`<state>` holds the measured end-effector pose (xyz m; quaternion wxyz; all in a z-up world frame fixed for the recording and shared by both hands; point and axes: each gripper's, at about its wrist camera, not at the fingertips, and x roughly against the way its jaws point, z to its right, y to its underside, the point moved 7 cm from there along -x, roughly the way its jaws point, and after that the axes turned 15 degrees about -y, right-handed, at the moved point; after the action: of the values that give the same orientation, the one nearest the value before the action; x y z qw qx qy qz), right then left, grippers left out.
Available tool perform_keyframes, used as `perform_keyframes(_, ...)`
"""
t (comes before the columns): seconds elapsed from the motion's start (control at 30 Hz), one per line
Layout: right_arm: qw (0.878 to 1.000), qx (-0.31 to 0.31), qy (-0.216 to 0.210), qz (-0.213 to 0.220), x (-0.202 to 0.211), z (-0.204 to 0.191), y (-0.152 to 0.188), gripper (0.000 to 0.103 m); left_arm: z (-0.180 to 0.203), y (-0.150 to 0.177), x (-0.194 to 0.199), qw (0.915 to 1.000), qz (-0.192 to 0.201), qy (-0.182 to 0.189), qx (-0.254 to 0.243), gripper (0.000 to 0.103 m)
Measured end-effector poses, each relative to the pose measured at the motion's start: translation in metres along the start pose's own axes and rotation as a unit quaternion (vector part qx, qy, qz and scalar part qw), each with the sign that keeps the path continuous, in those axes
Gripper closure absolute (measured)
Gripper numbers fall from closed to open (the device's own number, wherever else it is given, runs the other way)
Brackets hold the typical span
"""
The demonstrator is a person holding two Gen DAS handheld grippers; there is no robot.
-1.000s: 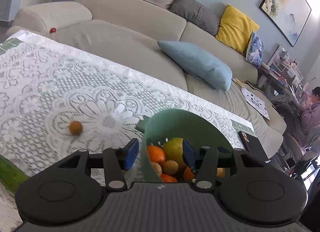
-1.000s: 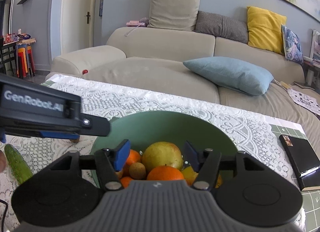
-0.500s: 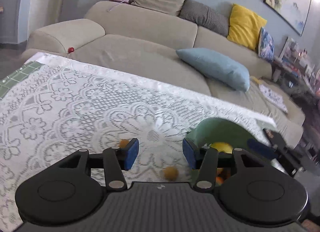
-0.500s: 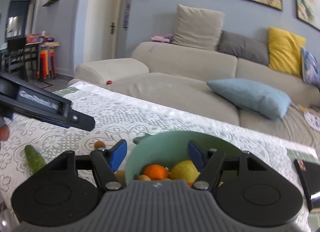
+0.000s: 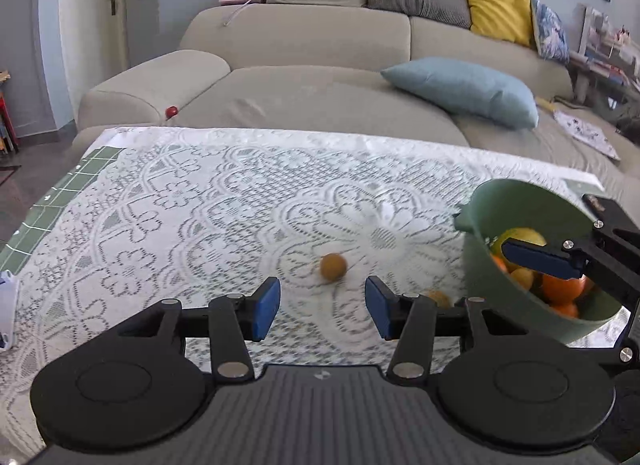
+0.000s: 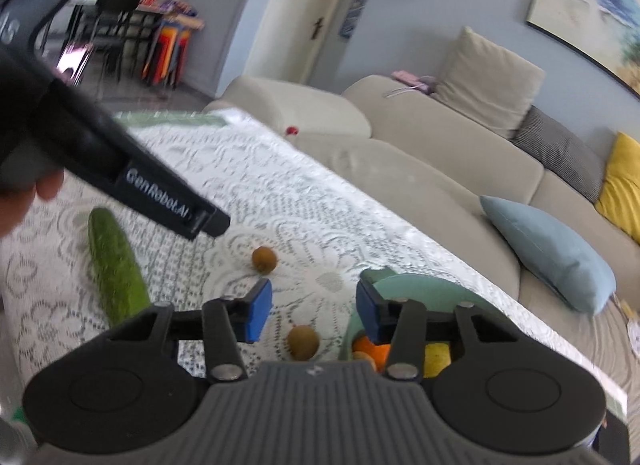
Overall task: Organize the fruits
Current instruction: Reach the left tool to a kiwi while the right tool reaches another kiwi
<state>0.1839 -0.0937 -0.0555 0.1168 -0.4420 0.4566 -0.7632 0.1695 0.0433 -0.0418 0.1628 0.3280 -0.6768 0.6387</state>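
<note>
So both grippers are over the lace tablecloth (image 5: 168, 201). The left gripper (image 5: 322, 307) has its jaws apart with nothing in them, and a small brown fruit (image 5: 333, 266) sits on the cloth just past the tips. A 2nd brown fruit (image 5: 439, 298) lies beside the green bowl (image 5: 516, 193), partly hidden by the right finger. The right gripper (image 6: 313, 309) has just been closing its jaws, but there's a clear gap and nothing between the pads; that 2nd fruit is on the cloth below them, not touched. The bowl holds oranges (image 5: 562, 289) and a yellow fruit (image 5: 520, 233). A cucumber (image 6: 114, 265) lies off to the left on the cloth.
</note>
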Motion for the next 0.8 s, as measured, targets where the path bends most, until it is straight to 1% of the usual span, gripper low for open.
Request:
perform_keyframes(0.03,1.000,0.008,-0.001,-0.007,-0.003,-0.001,0.002,0.064,-0.002,0.001,-0.002,1.0000,-0.001,0.000,-0.003,0.045)
perform_keyframes(0.13,0.999,0.028,-0.008,-0.037,-0.014,-0.003,0.005,0.064,-0.004,0.004,-0.006,0.9998,-0.002,-0.002,-0.017,0.045)
perform_keyframes(0.23,0.997,0.025,-0.033,-0.071,-0.024,-0.002,0.009,0.065,-0.003,0.009,-0.011,0.9991,-0.003,0.001,-0.042,0.045)
perform_keyframes(0.37,0.991,0.059,-0.057,-0.109,-0.033,-0.003,0.008,0.066,0.002,0.011,-0.017,0.9969,-0.002,-0.006,-0.078,0.046)
perform_keyframes(0.43,0.986,0.066,-0.076,-0.131,-0.036,-0.001,0.006,0.067,0.005,0.011,-0.019,0.9959,0.000,-0.005,-0.091,0.046)
perform_keyframes(0.53,0.976,0.071,-0.112,-0.172,-0.041,0.006,0.002,0.073,0.010,0.010,-0.022,0.9950,-0.002,0.002,-0.100,0.046)
perform_keyframes(0.67,0.959,0.099,-0.151,-0.220,-0.045,0.008,0.000,0.076,0.013,0.009,-0.029,0.9942,-0.005,0.009,-0.107,0.049)
perform_keyframes(0.73,0.951,0.121,-0.157,-0.239,-0.045,0.007,-0.001,0.080,0.015,0.009,-0.033,0.9936,-0.001,0.014,-0.112,0.051)
perform_keyframes(0.8,0.944,0.142,-0.158,-0.254,-0.048,0.006,-0.001,0.080,0.018,0.007,-0.035,0.9928,0.006,0.022,-0.117,0.051)
